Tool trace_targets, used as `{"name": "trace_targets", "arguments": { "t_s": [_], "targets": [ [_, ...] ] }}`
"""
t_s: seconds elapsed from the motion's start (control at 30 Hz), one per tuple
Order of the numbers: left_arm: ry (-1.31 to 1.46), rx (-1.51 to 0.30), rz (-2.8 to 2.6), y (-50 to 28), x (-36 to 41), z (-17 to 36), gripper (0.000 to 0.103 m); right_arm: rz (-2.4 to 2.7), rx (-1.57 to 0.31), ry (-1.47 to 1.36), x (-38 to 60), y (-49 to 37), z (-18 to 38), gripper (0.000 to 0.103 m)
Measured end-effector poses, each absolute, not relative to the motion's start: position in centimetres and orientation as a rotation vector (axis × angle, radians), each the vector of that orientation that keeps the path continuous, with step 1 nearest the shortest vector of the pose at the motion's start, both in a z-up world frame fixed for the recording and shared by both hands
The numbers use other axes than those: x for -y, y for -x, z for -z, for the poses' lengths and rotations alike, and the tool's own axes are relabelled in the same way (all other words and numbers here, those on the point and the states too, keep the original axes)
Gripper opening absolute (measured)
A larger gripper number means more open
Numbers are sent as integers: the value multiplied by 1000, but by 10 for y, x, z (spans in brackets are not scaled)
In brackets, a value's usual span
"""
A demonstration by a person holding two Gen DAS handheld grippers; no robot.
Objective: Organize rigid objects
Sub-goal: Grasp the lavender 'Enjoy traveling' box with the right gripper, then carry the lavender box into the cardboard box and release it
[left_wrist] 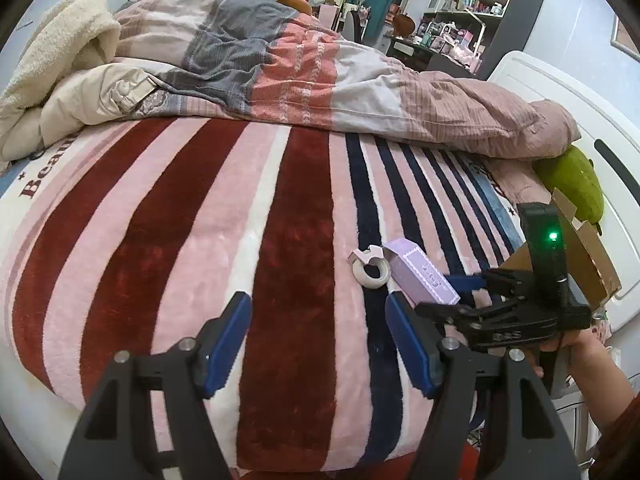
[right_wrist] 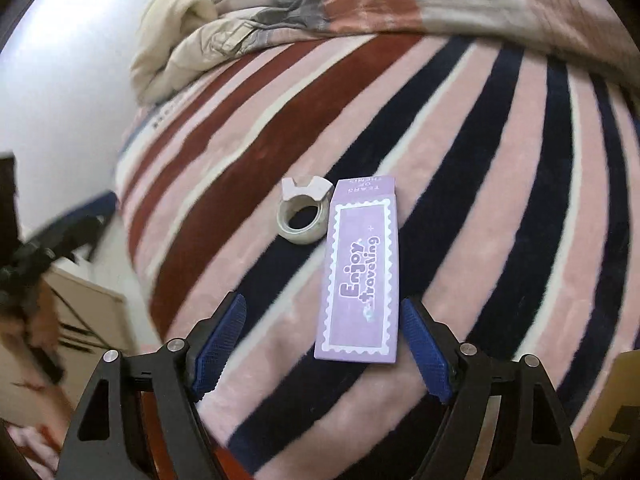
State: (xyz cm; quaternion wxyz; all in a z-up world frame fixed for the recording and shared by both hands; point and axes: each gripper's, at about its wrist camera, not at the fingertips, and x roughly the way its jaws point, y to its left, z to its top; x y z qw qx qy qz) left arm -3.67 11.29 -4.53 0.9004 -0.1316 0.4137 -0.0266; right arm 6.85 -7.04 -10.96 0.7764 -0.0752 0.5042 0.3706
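Observation:
A flat purple box point(right_wrist: 362, 276) marked "Enjoy traveling" lies on the striped blanket point(right_wrist: 500, 184). A whitish tape roll in a pale dispenser point(right_wrist: 302, 212) lies just left of it. My right gripper point(right_wrist: 322, 340) is open, its blue pads either side of the box's near end, not touching it. In the left wrist view the box point(left_wrist: 418, 274) and tape roll point(left_wrist: 372, 268) lie to the right, with the right gripper point(left_wrist: 434, 290) reaching at the box. My left gripper point(left_wrist: 318, 336) is open and empty over the blanket point(left_wrist: 200, 220).
A rumpled quilt point(left_wrist: 300, 68) and cream blanket point(left_wrist: 52, 64) fill the far side of the bed. An open cardboard box point(left_wrist: 588, 248) and a green plush point(left_wrist: 576, 184) sit at the right edge by a white footboard point(left_wrist: 560, 96). Shelves point(left_wrist: 472, 4) stand behind.

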Motion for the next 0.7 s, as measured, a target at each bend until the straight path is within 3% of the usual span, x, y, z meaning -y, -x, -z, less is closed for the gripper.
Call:
{"name": "trace_targets", "arguments": {
  "t_s": [0.07,0.1,0.13,0.17,0.43,0.63,0.7],
  "targets": [
    [273,-860,51,37,-113,44,66,-719,-1068,205,67,-70,112,74],
    [276,-860,52,36,-113,43,66,-666,-1059,227,65,-71,114,67],
    [279,-859,55,36,-113,42,66,-633,-1059,248,63,-72,115,41],
    [282,-857,62,35,-112,40,66,-632,-1067,255,63,-72,114,33],
    [315,-774,260,20,-69,0,66,-758,-902,208,82,-22,38,33],
    [234,-692,421,-3,5,-51,66,-835,-749,125,125,17,-30,33],
    [225,-686,475,-13,30,-61,59,-830,-719,100,140,22,-42,33]
  ]
}}
